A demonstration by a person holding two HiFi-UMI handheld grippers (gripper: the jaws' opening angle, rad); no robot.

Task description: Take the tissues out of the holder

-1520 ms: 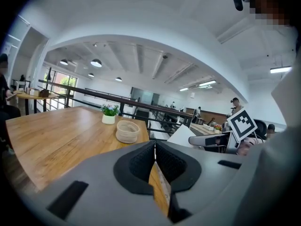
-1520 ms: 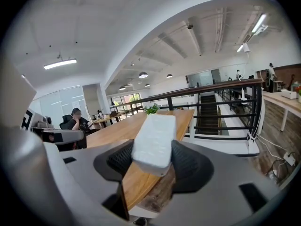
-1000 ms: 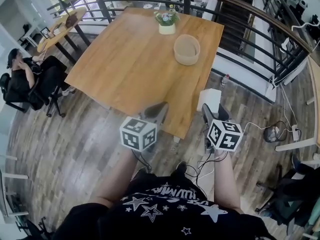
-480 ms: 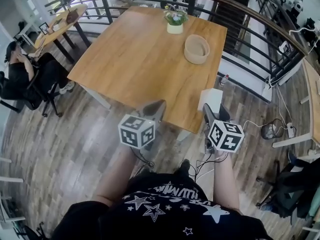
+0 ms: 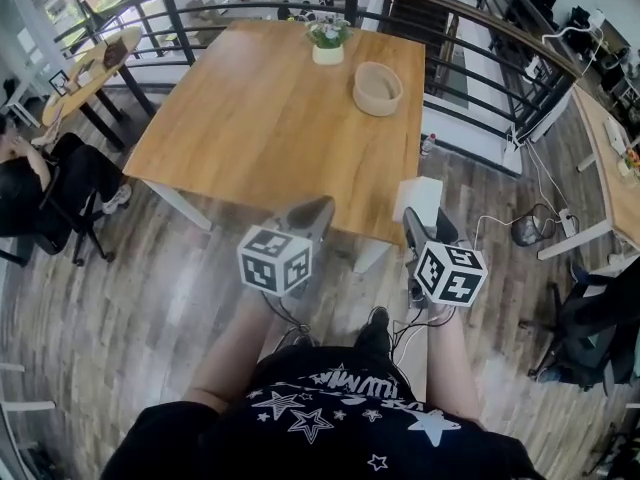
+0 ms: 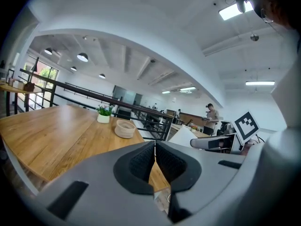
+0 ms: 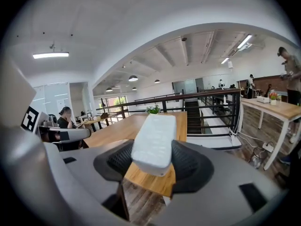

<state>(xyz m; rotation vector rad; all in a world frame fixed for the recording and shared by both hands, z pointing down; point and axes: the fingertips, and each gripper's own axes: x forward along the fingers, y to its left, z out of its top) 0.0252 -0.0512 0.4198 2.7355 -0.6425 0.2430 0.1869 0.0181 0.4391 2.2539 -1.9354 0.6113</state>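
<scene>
A white tissue pack is clamped between the black pads of my right gripper, held in the air just off the near edge of the wooden table. My left gripper hovers beside it over the same edge, jaws shut with nothing between them. A round beige holder stands on the table's far right part, well away from both grippers. I cannot see what is inside it.
A small potted plant stands at the table's far edge. A black railing runs behind and to the right of the table. A seated person is at left, cables lie on the floor at right.
Both grippers stay where they were, the right still gripping the tissue pack. The head view has swung a little, so the table and holder have shifted in the picture.
</scene>
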